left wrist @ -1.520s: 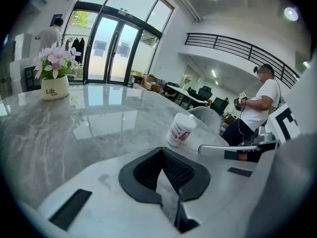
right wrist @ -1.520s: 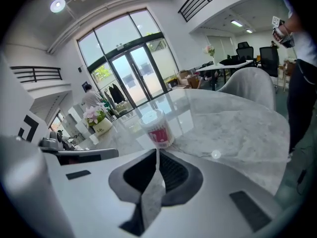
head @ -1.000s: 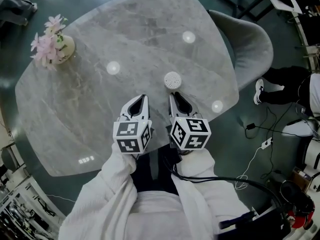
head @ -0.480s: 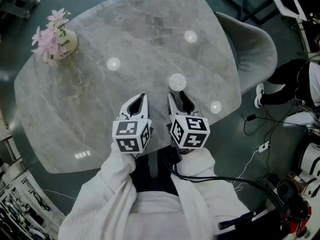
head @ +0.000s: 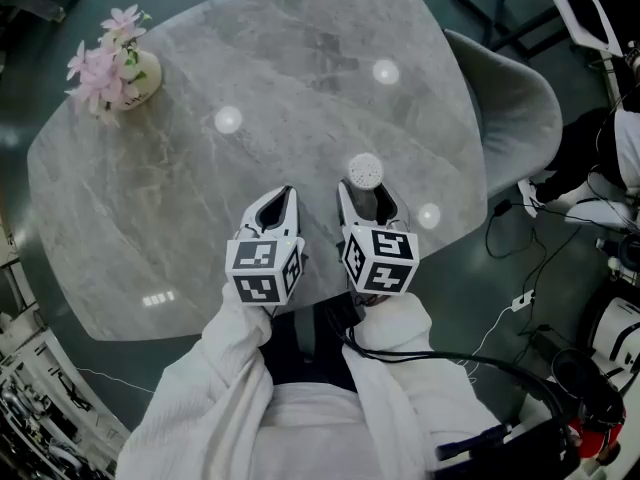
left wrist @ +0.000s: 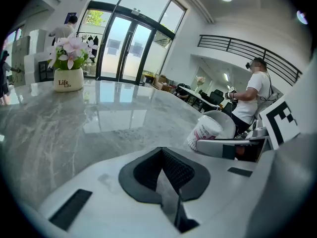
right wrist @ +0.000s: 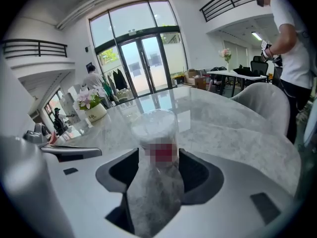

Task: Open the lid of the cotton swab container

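Note:
The cotton swab container [head: 365, 171] is a small clear tub with a white top, upright on the marble table [head: 180, 218] near its front right edge. My right gripper [head: 366, 198] reaches it from the near side. Its jaws have just been opening and stand wide, with the container [right wrist: 154, 128] between the fingertips [right wrist: 195, 170]; I see no pad pressing on it. My left gripper [head: 277, 200] hovers just left, jaws shut on nothing [left wrist: 166, 177]. The left gripper view shows the container [left wrist: 204, 131] beside the right gripper's finger [left wrist: 223, 147].
A pot of pink flowers [head: 115, 63] stands at the table's far left. A grey chair [head: 515, 98] sits off the right edge, with cables [head: 520, 298] on the floor there. A person in a white shirt [left wrist: 252, 93] stands beyond the table.
The right gripper's jaws have spread from nearly shut to wide, and the container now sits between their tips. The left gripper has stayed where it was, shut.

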